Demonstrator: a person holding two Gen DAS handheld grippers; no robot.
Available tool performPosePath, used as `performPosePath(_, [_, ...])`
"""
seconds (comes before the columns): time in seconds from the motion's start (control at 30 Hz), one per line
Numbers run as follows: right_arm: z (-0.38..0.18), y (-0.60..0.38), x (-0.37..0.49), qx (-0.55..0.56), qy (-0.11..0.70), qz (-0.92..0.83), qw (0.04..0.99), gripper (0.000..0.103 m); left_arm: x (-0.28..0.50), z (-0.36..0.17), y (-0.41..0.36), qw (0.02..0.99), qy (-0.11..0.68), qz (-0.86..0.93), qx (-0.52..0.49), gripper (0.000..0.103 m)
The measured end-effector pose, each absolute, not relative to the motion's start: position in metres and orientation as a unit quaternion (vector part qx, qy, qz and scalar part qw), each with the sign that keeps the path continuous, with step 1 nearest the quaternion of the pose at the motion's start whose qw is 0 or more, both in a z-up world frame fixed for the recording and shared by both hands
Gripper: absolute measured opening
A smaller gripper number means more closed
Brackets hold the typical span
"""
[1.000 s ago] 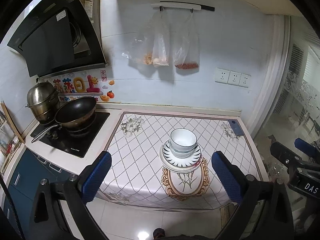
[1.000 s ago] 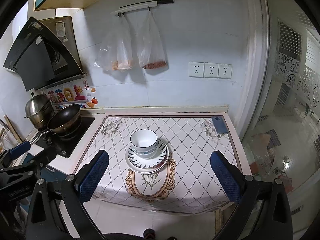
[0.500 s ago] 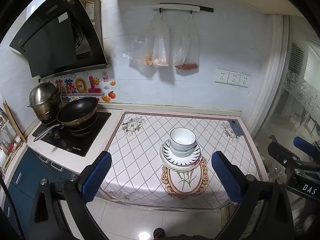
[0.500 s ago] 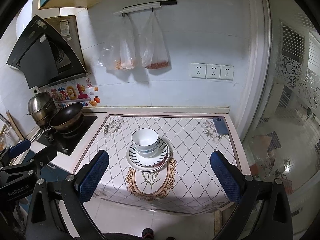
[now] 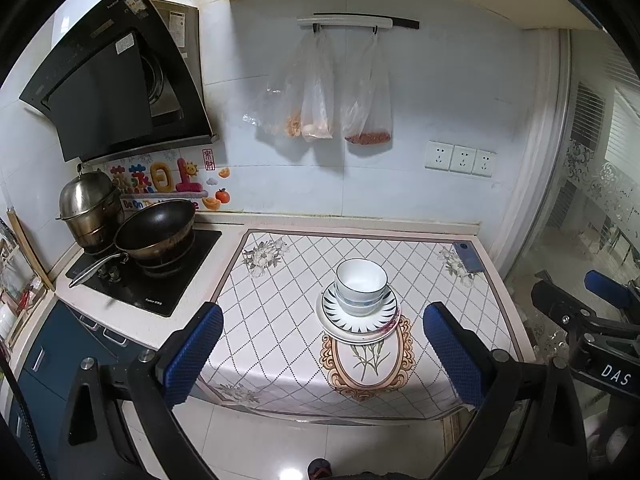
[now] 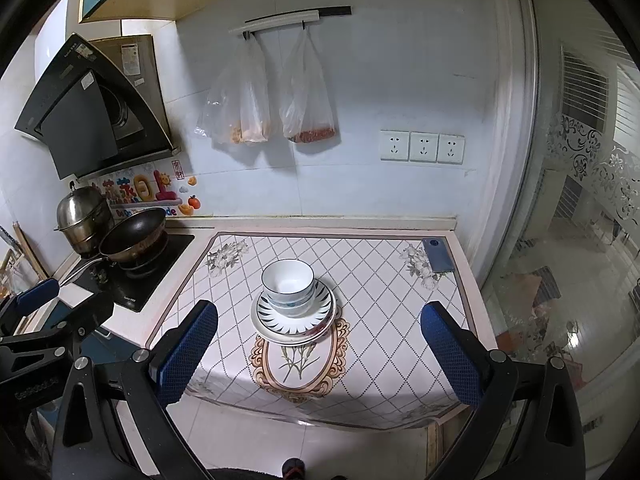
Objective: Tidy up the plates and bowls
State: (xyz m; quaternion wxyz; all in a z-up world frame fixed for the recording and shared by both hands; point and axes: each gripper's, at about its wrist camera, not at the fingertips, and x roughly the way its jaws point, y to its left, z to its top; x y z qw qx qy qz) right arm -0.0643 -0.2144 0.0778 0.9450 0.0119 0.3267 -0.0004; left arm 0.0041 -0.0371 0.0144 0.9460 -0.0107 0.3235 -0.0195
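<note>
The left gripper (image 5: 324, 354) is held with its two blue-padded fingers (image 5: 192, 350) spread wide and nothing between them; it hovers clear of the counter, short of its near edge. The right gripper (image 6: 318, 354) is in the same condition: fingers (image 6: 450, 354) spread apart, empty, also held short of the counter. Ahead of both grippers, roughly on the centre line between each pair of fingers, stands the stack of plates (image 5: 358, 318) on the patterned tablecloth (image 5: 280, 292). The stack consists of a wider plain plate at the bottom with a smaller black-and-white rayed plate on top. Nested bowls (image 5: 361, 286) sit upright on the top plate, the uppermost white with a dark rim line; how many bowls are nested cannot be told. In the right wrist view the bowls (image 6: 288, 286) sit slightly left of the plate centre. The stack rests at the far end of an oval floral motif (image 6: 298, 358) on the cloth. Ahead and to the right of the grippers, a blue phone (image 5: 468, 256) lies flat near the far right corner of the cloth. Ahead and to the left, a black wok (image 5: 156, 230) sits on the cooktop (image 5: 152, 276), with a steel steamer pot (image 5: 90, 208) just behind it. Two plastic bags (image 6: 272, 96) hang on the wall above.
</note>
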Motion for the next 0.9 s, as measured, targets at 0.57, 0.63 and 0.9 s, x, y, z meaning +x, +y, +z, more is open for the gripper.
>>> performPosePath(0.57, [0.0791,-0.2150,-0.0659,0.012,0.332,0.002,0.943,0.103,0.0027,0.0150,-0.0329,0.945,0.326,-0.011,-0.019,0.103])
performPosePath(0.63, [0.0789,-0.2157,-0.0640,0.012,0.332,0.002,0.943,0.103,0.0043,0.0156,-0.0319,0.945,0.325,-0.010,-0.020,0.103])
performPosePath(0.9, [0.0758,-0.2171,-0.0621,0.013,0.334,0.002,0.942,0.103,0.0059,0.0144,-0.0307,0.945,0.327,-0.009,-0.019,0.103])
